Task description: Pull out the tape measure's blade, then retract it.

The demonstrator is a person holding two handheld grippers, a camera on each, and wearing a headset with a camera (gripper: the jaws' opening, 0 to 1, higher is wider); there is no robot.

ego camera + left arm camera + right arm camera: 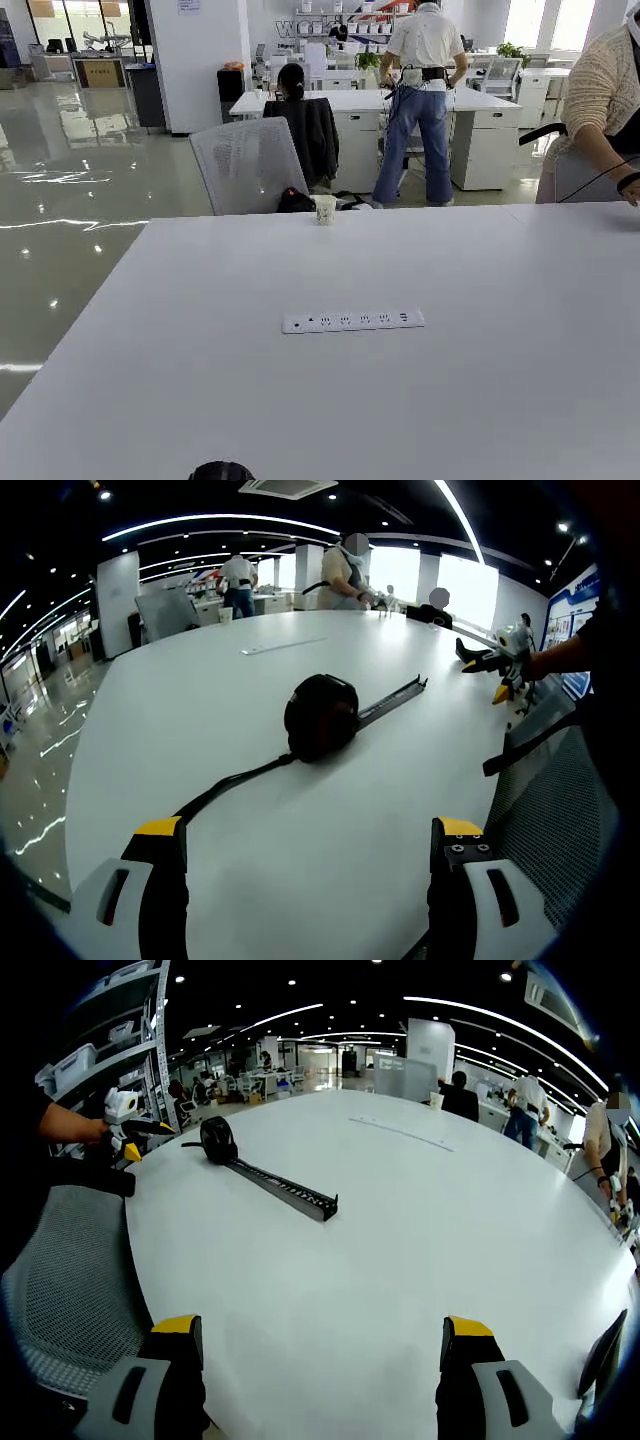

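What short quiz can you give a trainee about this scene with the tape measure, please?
1. True or false: the tape measure has its blade partly out, lying flat on the table.
2. The left gripper holds: A the tape measure, B its blade, C nothing.
3. Fill in: the tape measure's case is ___ in colour.
Key: 1 true; 2 C; 3 black.
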